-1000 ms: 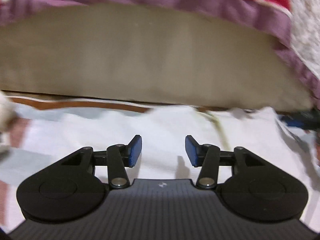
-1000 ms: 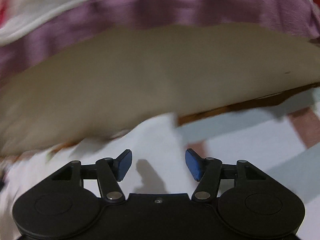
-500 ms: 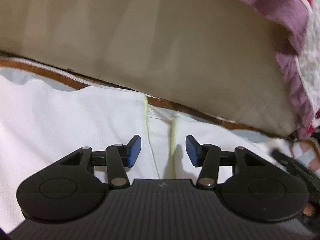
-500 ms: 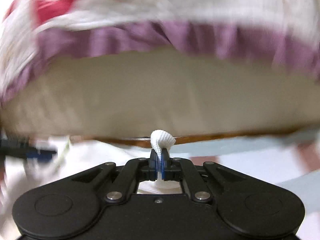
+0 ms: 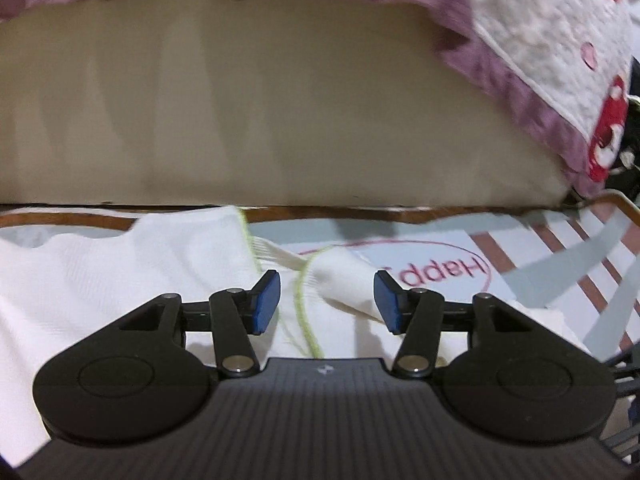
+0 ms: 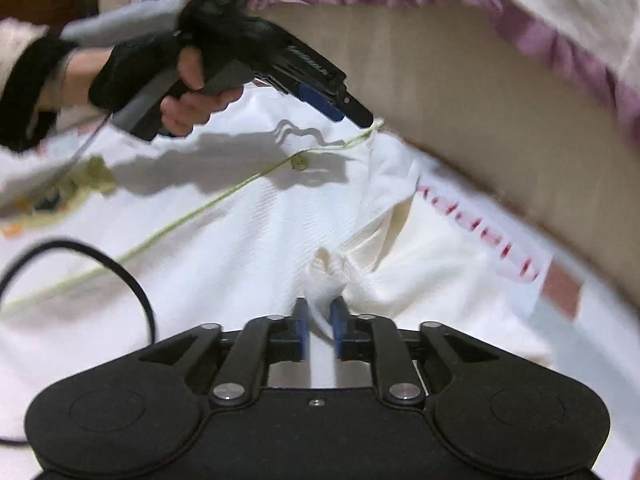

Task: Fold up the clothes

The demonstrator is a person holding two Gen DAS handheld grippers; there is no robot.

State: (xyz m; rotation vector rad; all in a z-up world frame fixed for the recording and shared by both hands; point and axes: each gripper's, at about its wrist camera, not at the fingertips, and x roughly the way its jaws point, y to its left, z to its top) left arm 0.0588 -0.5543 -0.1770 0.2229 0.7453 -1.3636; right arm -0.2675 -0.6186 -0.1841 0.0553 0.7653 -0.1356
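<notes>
A white garment (image 5: 120, 272) with yellow-green stitching (image 5: 304, 320) lies spread on a printed sheet. My left gripper (image 5: 327, 300) hovers low over the stitched edge, open and still opening, with nothing pinched. In the right wrist view the garment (image 6: 260, 240) fills the middle, with a small button (image 6: 299, 164) on its stitched seam. My right gripper (image 6: 319, 320) has a bunched fold of the white cloth standing between its blue pads; its jaws are opening and the fold sits loose. The left gripper (image 6: 348, 114) shows at upper left, held by a gloved hand (image 6: 180, 92), its tip near the garment's far edge.
A beige mattress side (image 5: 280, 100) rises just behind the garment, topped by a purple-frilled quilt (image 5: 540, 60). The sheet under the cloth has pink lettering (image 5: 440, 272) and stripes to the right. A black cable (image 6: 120, 276) loops over the garment at the left.
The right gripper went from open to pinching a white fold, rolled and moved over the garment; its jaws now stand slightly apart. The left gripper slid right along the garment and widened a little.
</notes>
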